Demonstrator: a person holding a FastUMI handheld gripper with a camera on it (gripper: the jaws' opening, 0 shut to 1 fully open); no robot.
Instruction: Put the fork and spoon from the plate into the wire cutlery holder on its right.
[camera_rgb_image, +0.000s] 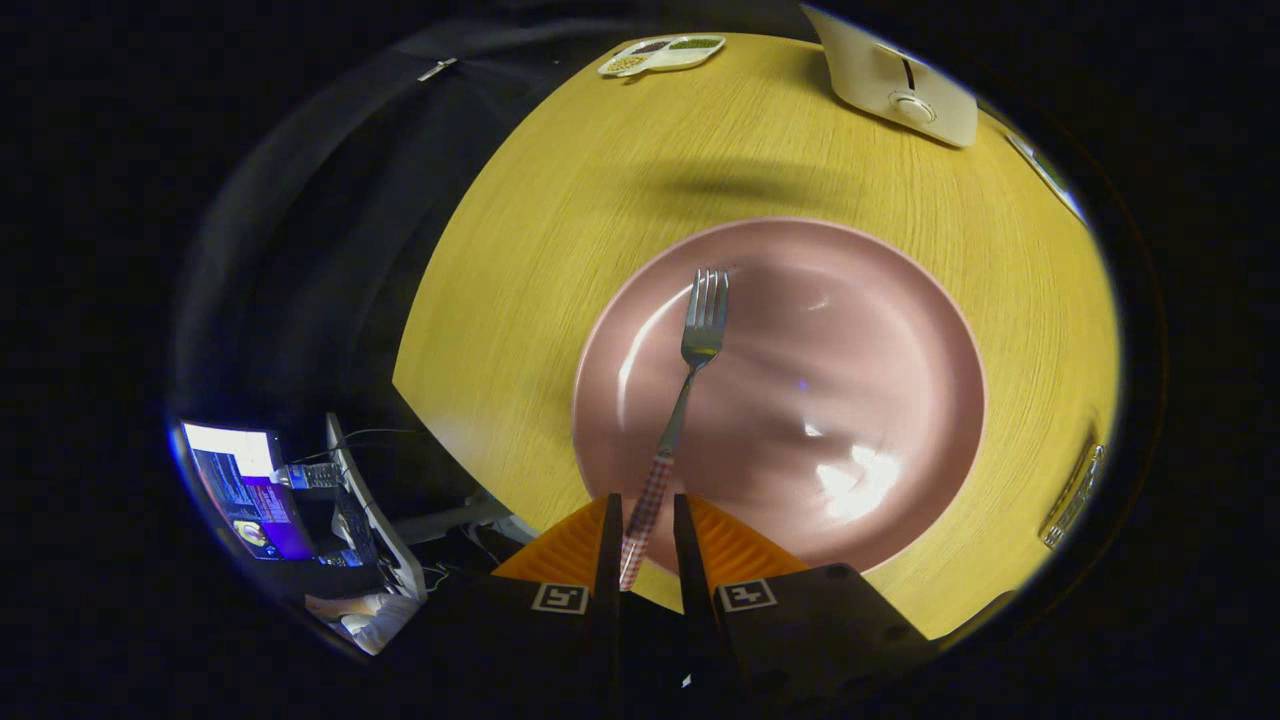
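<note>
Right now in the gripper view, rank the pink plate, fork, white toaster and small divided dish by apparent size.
1. Pink plate.
2. Fork, its handle between the gripper fingers.
3. White toaster.
4. Divided dish.
The toaster and dish sit farther away at the table's back, so their true sizes stay unsure.

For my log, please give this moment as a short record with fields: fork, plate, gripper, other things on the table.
fork: fork lies on the plate, tines pointing away, checked handle end between the fingers
plate: pink plate, on the wooden table
gripper: gripper fingers either side of the handle, gap visible
beyond plate: divided dish, white appliance
</note>
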